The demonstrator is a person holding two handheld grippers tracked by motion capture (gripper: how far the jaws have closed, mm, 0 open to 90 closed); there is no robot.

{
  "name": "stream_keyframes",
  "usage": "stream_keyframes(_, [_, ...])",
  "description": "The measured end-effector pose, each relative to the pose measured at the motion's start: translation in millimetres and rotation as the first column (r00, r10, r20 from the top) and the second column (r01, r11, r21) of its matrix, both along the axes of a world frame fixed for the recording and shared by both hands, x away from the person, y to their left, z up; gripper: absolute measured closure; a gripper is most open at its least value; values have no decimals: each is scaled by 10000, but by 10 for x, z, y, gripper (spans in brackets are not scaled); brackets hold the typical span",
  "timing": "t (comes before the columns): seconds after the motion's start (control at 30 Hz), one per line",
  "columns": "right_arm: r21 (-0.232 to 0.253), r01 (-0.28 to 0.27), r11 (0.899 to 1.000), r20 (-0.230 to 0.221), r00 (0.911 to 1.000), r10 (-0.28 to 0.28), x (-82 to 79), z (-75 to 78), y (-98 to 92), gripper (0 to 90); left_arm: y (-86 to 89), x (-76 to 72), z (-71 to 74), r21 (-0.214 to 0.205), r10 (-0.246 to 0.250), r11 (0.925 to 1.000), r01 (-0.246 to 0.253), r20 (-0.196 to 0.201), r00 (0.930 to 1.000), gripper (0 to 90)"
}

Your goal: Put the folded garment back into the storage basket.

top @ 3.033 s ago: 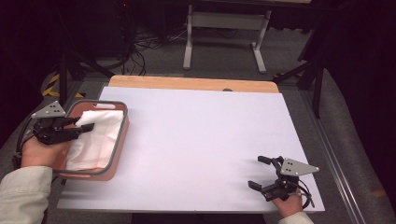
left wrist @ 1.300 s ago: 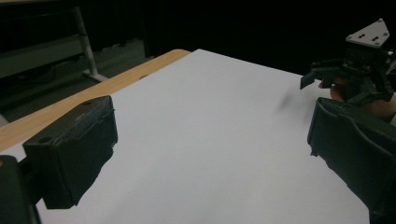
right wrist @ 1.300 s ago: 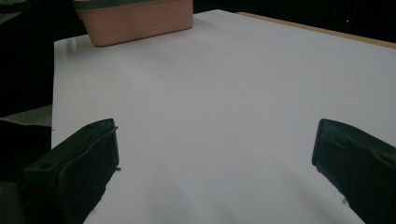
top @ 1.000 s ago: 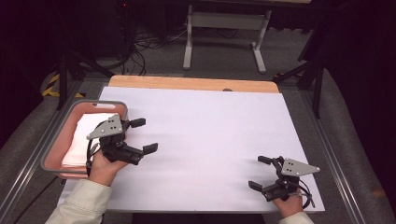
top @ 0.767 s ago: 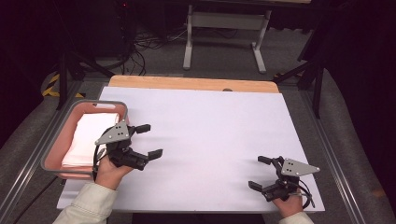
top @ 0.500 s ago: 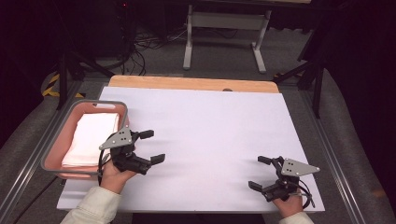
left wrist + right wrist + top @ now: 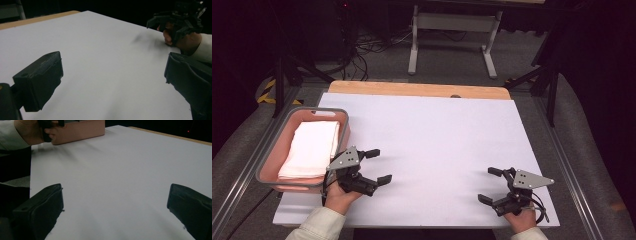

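While it lies folded flat inside the pink basin (image 7: 268, 162), the white cloth (image 7: 311, 148) sits at the left edge of the white worktop (image 7: 437, 145), its long side running away from the person. The basin has a grey rim and rests partly over the worktop's left border.

Just to the right of the basin, the left claw (image 7: 378, 166) is held low over the worktop with its jaws spread wide and nothing between them; it is close to the basin's near right corner but apart from the cloth. In the left gripper view the two black jaws frame bare white surface, and the other hand with its tool shows far off at the upper right.

Well apart, near the front right corner of the worktop, the right claw (image 7: 489, 185) is also spread open and holds nothing, pointing leftward across the surface. In the right gripper view its jaws [no point] stand wide over blank white, with the pink basin (image 7: 80, 131) and the person's left hand (image 7: 37, 131) at the upper left.

Beyond the worktop's far wooden edge (image 7: 417, 90) stands a grey metal frame (image 7: 452, 30) on a dark floor.
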State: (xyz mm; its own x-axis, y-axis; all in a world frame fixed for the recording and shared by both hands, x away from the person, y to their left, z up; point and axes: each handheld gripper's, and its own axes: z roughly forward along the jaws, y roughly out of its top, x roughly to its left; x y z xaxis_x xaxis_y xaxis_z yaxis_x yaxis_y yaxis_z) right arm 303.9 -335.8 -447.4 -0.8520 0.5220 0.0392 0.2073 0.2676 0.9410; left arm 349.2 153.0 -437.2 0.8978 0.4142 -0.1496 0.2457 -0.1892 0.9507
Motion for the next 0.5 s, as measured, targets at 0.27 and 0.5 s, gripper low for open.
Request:
stream_keyframes(0.27, [4,-10,10000,5,10000,10,0,0,0,11,23,-73,-131,460,226,9987,-233,172,9996,26])
stream_keyframes(0.5, [-33,-22,10000,-15,10000,22,0,-6,6,11,80,-129,-250,1035,675,9922,-700,273,9973,25])
